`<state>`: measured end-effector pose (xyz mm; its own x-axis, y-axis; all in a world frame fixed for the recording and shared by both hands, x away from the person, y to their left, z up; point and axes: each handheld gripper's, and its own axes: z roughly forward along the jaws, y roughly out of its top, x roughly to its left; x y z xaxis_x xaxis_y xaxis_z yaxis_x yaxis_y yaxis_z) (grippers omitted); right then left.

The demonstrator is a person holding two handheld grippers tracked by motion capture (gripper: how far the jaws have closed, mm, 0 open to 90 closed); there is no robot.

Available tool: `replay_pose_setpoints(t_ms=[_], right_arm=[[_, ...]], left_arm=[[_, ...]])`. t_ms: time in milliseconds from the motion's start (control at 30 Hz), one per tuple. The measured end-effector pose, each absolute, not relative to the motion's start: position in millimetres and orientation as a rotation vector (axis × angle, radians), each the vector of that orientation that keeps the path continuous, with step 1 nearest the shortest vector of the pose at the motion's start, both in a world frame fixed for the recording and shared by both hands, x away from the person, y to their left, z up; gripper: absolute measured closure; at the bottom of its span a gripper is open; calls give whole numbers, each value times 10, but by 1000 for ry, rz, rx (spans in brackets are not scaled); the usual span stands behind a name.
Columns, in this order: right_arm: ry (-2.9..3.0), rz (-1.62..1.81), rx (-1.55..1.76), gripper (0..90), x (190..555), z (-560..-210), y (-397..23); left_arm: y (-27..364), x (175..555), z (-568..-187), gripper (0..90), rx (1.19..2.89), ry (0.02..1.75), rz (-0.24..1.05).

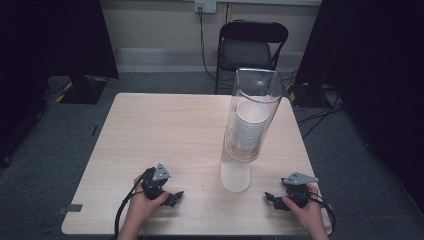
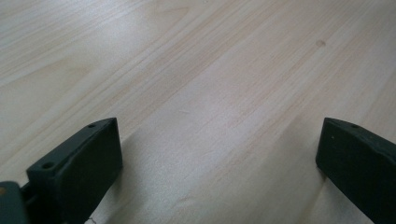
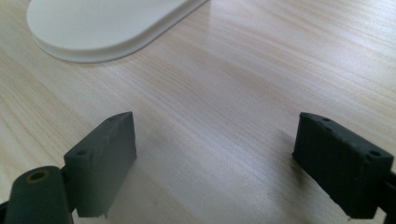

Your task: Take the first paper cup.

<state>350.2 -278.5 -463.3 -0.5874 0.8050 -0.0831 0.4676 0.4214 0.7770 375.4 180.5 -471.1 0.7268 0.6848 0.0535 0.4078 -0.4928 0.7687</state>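
A tall clear plastic tube [image 1: 252, 112] stands on a white base [image 1: 235, 176] right of the table's middle, and a stack of white paper cups [image 1: 248, 127] sits inside it. My left gripper [image 1: 172, 198] rests on the table near the front left, open, its jaws wide apart over bare wood [image 2: 219, 140]. My right gripper [image 1: 274, 200] rests near the front right, also open with nothing between its jaws [image 3: 215, 154]. The rounded end of the white base [image 3: 107, 25] lies just beyond the right gripper.
The light wooden table [image 1: 165, 130] has broad free surface to the left of and behind the tube. A black chair [image 1: 250, 47] stands beyond the far edge. Dark curtains hang at both sides, and cables run over the grey floor.
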Motion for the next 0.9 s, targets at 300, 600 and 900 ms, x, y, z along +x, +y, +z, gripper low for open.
replay_pose_setpoints(t_ms=[300, 600, 900], right_arm=[[2234, 1015, 1075, 123, 3507, -4634, -2786], [2243, 1019, 1065, 119, 3526, -4631, -2792], [2247, 1021, 1057, 119, 3546, -4632, -2794]], left_arm=[[1757, 3738, -4708, 0, 2154, 822, 457], [1292, 3627, -4507, 217, 2012, 693, 446], [644, 3673, -4282, 208, 1892, 636, 439]])
